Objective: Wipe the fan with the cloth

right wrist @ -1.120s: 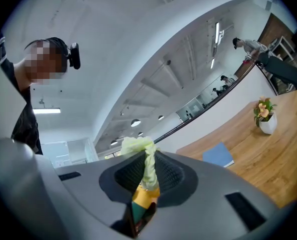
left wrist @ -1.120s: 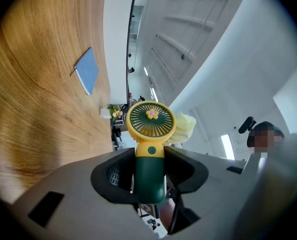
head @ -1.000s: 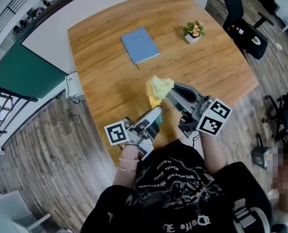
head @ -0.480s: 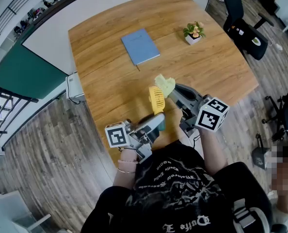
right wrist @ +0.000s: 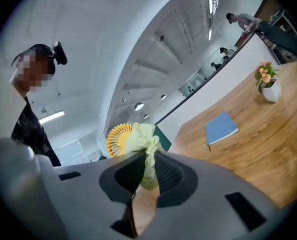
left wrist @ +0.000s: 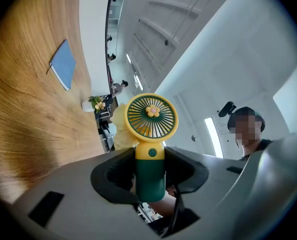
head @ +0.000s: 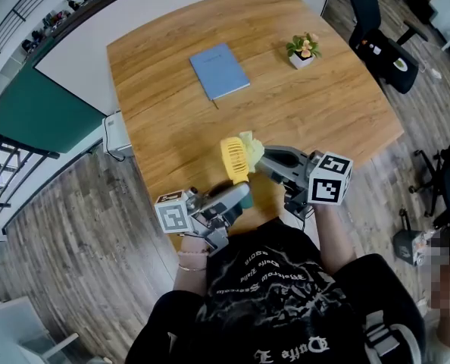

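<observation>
Fan (left wrist: pixel 152 117) in left gripper (left wrist: pixel 149 176), cloth (right wrist: pixel 144 139) in right gripper (right wrist: pixel 147 170); one each.

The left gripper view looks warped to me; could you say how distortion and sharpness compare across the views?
Left gripper view: strong fisheye, dark rounded corners, the fan sharp. Right gripper view: same fisheye, the cloth sharp, a ceiling light glaring. Head view: milder bending at the table edges, evenly lit.

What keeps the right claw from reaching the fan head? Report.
Probably nothing, so yes. The right claw, shut on the cloth, sits beside the fan head, which the left claw holds up.
</observation>
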{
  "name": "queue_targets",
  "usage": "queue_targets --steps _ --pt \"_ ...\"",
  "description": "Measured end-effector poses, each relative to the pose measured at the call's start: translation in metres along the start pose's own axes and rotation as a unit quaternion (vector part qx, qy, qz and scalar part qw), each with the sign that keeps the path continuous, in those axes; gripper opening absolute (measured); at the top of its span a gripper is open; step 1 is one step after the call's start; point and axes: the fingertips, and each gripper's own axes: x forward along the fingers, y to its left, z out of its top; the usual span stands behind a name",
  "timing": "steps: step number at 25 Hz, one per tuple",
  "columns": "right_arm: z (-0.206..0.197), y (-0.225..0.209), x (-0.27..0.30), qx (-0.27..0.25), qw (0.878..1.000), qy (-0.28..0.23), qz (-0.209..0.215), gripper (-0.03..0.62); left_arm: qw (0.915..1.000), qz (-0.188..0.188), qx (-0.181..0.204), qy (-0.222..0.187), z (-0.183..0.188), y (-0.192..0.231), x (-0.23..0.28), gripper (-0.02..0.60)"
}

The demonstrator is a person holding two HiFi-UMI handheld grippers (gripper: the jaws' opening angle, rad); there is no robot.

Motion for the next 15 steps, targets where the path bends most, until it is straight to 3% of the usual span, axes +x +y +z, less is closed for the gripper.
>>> queue_targets --steps 5,10,15 --pt "-0.011 0.018 0.0 -0.036 0.999 0.02 0.024 0.058 0.9999 0.002 0.0 -0.011 0.005 0.0 -0.005 0.198" --pt "-0.015 0.03 -0.002 -0.077 0.996 0.043 0.03 0.058 0.9994 0.033 -0.003 -0.015 0.006 0.01 -0.01 0.198" --pt "-0.029 0.034 0.001 -0.069 0.995 0.062 0.044 0.058 0.9976 0.064 0.002 -0.025 0.008 0.021 -0.016 0.198"
